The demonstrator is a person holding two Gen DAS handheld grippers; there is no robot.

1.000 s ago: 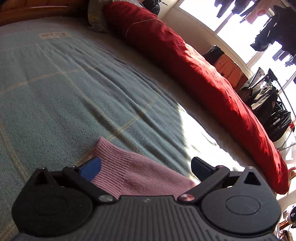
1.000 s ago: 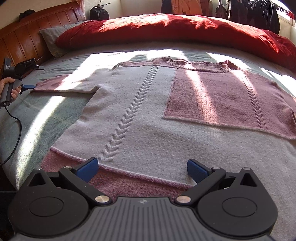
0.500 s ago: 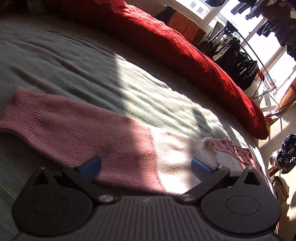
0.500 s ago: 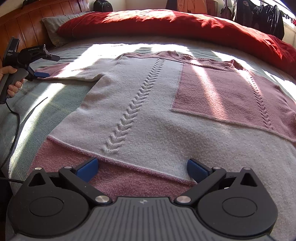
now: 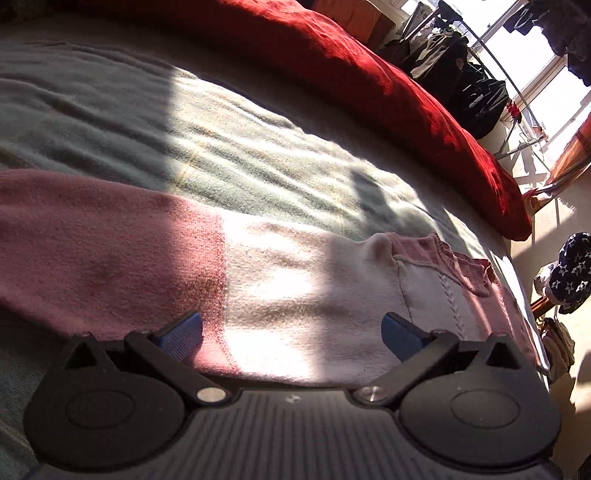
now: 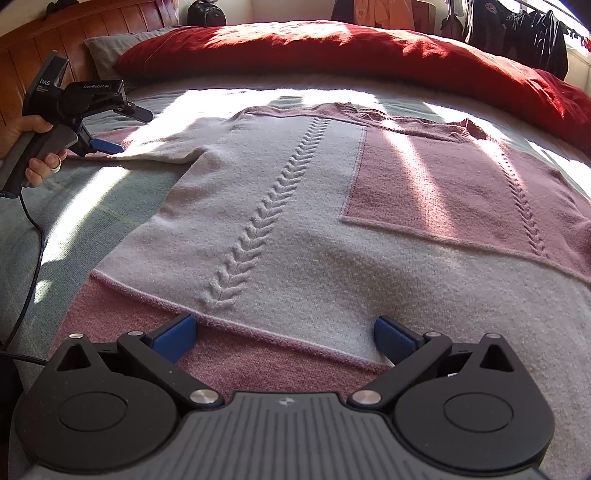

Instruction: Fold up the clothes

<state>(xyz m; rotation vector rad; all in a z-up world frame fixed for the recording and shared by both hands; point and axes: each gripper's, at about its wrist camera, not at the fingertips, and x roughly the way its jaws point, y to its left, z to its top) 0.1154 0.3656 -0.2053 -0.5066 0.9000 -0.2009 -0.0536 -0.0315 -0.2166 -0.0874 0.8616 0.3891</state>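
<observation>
A pink and cream knitted sweater lies flat and spread out on the bed. Its left sleeve stretches out to the left, pink at the cuff end and cream toward the shoulder. My left gripper is open and hovers just over the middle of that sleeve, near the pink-cream seam. It also shows in the right wrist view, held in a hand at the sleeve. My right gripper is open, low over the sweater's pink bottom hem.
The sweater lies on a pale green blanket. A red duvet is bunched along the far side. A wooden headboard and grey pillow stand at the left. Hanging clothes stand beyond the bed.
My left gripper has moved from the sleeve's cuff along the sleeve toward the shoulder. My right gripper has moved slightly forward over the hem. Both stay open.
</observation>
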